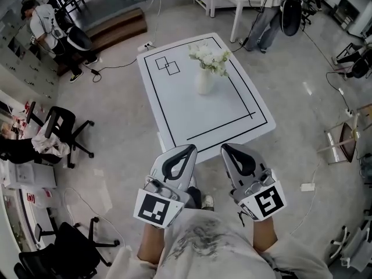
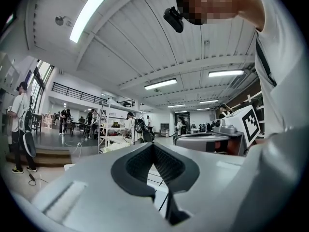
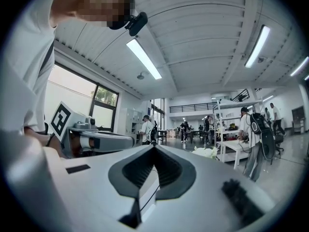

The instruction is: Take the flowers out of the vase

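Holding the left gripper (image 1: 189, 151) with jaws pressed together on nothing, low in the head view at about 7 o'clock. Holding the right gripper (image 1: 228, 148) just beside it at 5 o'clock, likewise closed and empty, both pointed level toward 12 o'clock. Facing the near edge of the white surface (image 1: 174, 106), with a strip of floor between that edge and the tips. Looking across to the white vase (image 1: 205, 81), upright toward the far end at roughly 12 o'clock, with the white flowers (image 1: 209, 57) bunched in its mouth. Judging from that: nothing of the task done, no stem lifted. Left to do: closing in on the surface, opening a gripper, taking the stems, drawing them up and out. Too small to count the stems or gauge their depth in the vase. In the right gripper view, only a pale scrap of what looks like blossom at 3 o'clock of the jaws, and a similar scrap at 9 o'clock in the left gripper view. Vase itself hidden behind the gripper bodies in both.
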### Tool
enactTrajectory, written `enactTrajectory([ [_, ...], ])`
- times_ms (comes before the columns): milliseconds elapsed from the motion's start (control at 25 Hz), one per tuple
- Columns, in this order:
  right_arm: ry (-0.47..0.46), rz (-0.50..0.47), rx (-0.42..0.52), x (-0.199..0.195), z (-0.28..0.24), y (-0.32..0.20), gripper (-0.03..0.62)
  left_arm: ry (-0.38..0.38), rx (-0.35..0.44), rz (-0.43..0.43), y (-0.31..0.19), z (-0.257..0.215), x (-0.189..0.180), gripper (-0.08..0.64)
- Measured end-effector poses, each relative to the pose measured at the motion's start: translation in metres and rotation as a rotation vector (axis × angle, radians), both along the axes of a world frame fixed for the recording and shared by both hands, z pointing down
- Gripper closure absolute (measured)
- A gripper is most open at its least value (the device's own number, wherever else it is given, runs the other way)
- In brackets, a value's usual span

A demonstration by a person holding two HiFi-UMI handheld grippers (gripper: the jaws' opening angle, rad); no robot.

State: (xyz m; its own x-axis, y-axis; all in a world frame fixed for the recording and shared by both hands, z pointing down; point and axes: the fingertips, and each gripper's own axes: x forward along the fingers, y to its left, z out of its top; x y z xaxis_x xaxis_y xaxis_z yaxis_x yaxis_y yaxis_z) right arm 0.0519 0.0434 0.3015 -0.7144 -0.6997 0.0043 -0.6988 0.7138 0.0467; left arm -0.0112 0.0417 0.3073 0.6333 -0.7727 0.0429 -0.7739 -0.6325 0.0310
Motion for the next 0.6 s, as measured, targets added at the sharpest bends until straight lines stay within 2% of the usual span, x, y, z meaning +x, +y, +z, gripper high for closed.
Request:
enactTrajectory([
  [200, 0.007, 0.008, -0.001, -0.011, 0.002, -0.022, 0.577, 0.011, -0.026, 0.016, -0.023, 0.003, -0.009, 0.552],
  [600, 0.029, 0.065, 0.002, -0.026, 0.004, -0.060, 0.575, 0.028, -0.023, 0.064, -0.066, 0.005, -0.027, 0.552],
])
